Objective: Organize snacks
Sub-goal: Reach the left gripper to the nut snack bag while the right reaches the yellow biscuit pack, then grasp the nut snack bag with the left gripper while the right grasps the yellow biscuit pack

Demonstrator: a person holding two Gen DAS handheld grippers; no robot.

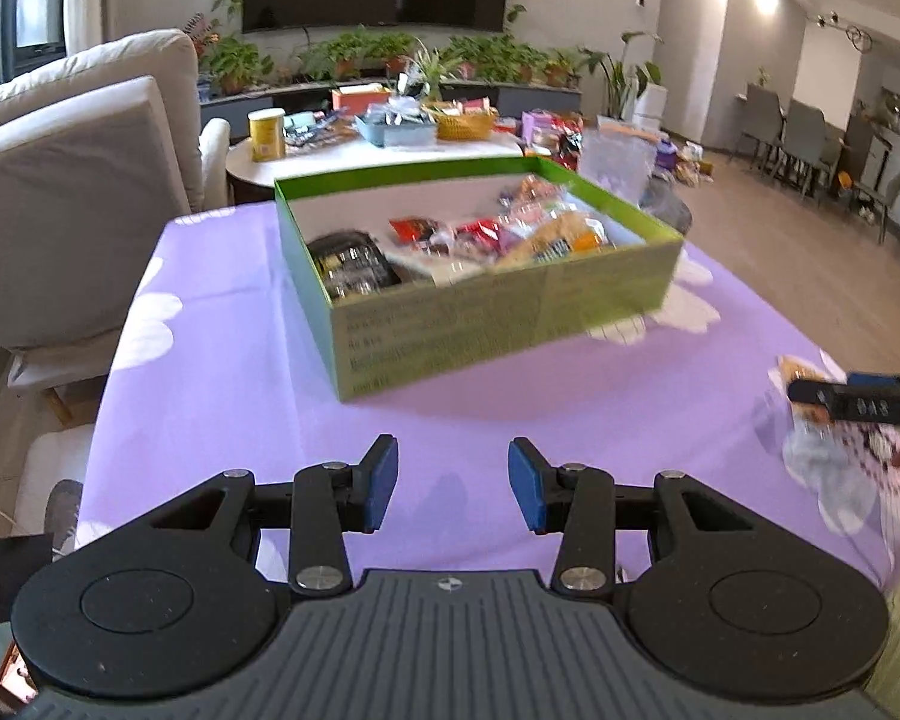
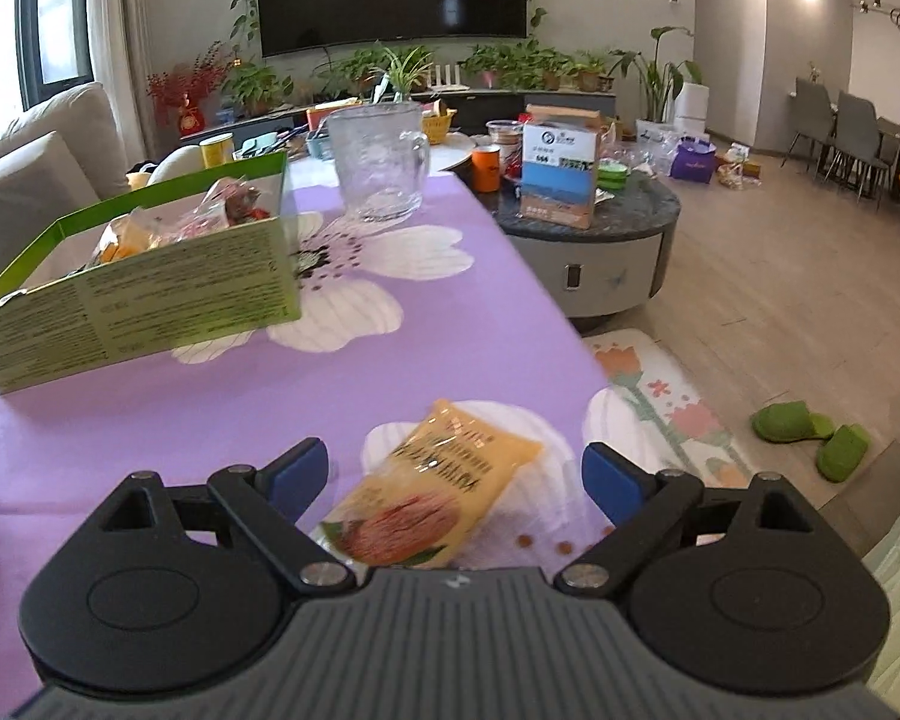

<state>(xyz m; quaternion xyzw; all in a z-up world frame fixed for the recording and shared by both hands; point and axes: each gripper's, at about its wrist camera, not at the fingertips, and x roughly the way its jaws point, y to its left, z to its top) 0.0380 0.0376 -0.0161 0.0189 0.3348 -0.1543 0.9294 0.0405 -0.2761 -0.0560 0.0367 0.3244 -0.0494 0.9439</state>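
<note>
A green cardboard box [image 1: 510, 324] with several wrapped snacks inside stands on the purple flowered tablecloth [image 1: 222, 396]; it also shows in the right wrist view [image 2: 150, 312] at the left. A yellow snack packet [image 2: 432, 492] lies flat on the cloth between the fingers of my right gripper [image 2: 456, 480], which is open wide around it, above it and apart from it. My left gripper [image 1: 453, 483] is open and empty over bare cloth, in front of the box. The right gripper [image 1: 858, 402] shows at the right edge of the left wrist view, over the packet.
A clear glass pitcher [image 2: 381, 165] stands behind the box near the table's right edge. Beyond are round coffee tables [image 2: 600, 234] loaded with boxes, cans and snacks. A sofa [image 1: 72, 192] is at the left. Green slippers [image 2: 810, 435] lie on the floor.
</note>
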